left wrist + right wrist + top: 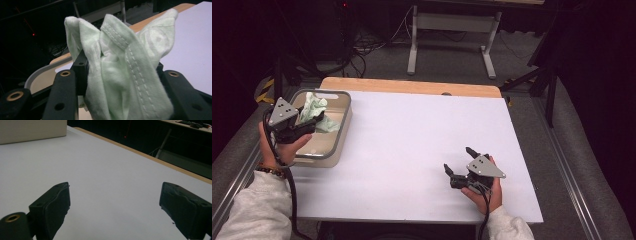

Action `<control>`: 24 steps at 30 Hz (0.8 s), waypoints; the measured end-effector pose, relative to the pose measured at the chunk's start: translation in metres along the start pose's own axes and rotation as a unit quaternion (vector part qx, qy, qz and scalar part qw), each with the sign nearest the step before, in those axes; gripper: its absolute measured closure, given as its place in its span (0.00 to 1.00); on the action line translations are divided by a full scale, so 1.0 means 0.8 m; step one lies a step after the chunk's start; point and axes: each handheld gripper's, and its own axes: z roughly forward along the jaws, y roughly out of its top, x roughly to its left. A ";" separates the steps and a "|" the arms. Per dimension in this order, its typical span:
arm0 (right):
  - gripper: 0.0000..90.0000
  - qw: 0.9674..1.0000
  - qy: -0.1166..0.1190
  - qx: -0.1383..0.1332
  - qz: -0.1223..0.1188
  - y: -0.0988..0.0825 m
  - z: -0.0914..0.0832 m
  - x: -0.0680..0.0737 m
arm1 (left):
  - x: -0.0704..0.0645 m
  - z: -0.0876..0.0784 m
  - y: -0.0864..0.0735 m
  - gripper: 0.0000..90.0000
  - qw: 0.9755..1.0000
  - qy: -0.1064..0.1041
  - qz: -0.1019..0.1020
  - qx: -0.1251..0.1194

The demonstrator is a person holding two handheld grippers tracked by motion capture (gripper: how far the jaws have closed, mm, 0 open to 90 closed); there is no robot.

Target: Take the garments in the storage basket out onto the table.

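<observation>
Pale green cloth (120, 75) is bunched right in front of my left gripper (301, 127) cam, clamped btwn both jaws, approx half-closed on it. I've got it held above the beige tub (343, 131) at the table's (412, 130) far-left corner. My right gripper (459, 160) sits near the front-right edge, jaws spread wide w/ nothing btwn them, just bare white tabletop.

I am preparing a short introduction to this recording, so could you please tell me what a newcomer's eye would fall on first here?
The pale green cloth stands out first, bunched between the jaws of the left gripper over the beige bin at the table's left edge. Next comes the right gripper, resting with its jaws wide apart and nothing between them near the front right of the white table.
</observation>
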 end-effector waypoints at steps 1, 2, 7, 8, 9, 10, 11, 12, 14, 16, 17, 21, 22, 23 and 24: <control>0.11 1.000 0.000 0.000 0.000 0.000 0.000 0.000 | -0.002 -0.001 0.001 0.58 1.000 -0.002 0.003 -0.002; 0.11 1.000 -0.001 0.000 0.000 0.000 0.000 0.000 | -0.003 -0.001 0.002 0.58 1.000 -0.002 0.004 -0.006; 0.11 1.000 0.001 0.000 0.000 0.000 0.000 0.000 | -0.010 -0.005 0.008 0.58 1.000 -0.011 0.007 -0.015; 0.11 1.000 0.000 0.000 0.000 0.000 0.000 0.000 | -0.012 -0.005 0.009 0.58 1.000 -0.012 0.008 -0.018; 0.11 1.000 0.000 0.000 0.000 0.000 0.000 0.000 | -0.014 -0.006 0.010 0.58 1.000 -0.016 0.008 -0.020; 0.11 1.000 0.000 0.000 0.000 0.000 0.000 -0.001 | -0.016 -0.006 0.011 0.58 1.000 -0.020 0.009 -0.021; 0.11 1.000 0.000 0.000 0.000 0.000 0.000 -0.001 | -0.018 -0.006 0.013 0.58 0.999 -0.022 0.011 -0.022; 0.11 1.000 0.000 0.001 0.001 0.000 0.000 -0.001 | -0.021 -0.007 0.014 0.58 0.999 -0.023 0.013 -0.025; 0.11 1.000 0.000 0.001 0.001 0.000 0.000 -0.001 | -0.025 -0.006 0.017 0.58 0.999 -0.030 0.015 -0.026; 0.11 1.000 0.000 0.001 0.001 0.000 0.000 0.000 | -0.030 -0.006 0.019 0.58 0.999 -0.033 0.019 -0.031; 0.11 1.000 0.000 0.001 0.001 0.000 0.000 0.000 | -0.030 -0.006 0.019 0.58 0.999 -0.033 0.019 -0.031; 0.11 1.000 0.001 0.001 0.001 0.000 0.000 0.000 | -0.042 -0.004 0.025 0.58 0.998 -0.047 0.029 -0.033; 0.11 1.000 0.001 0.000 0.001 0.000 0.000 0.000 | -0.046 -0.003 0.026 0.58 0.998 -0.053 0.030 -0.034; 0.11 1.000 0.001 0.001 0.001 0.000 0.001 0.000 | -0.048 -0.002 0.027 0.58 0.997 -0.054 0.033 -0.035; 0.11 1.000 0.001 0.001 0.001 0.000 0.001 0.000 | -0.051 -0.001 0.028 0.58 0.997 -0.057 0.035 -0.036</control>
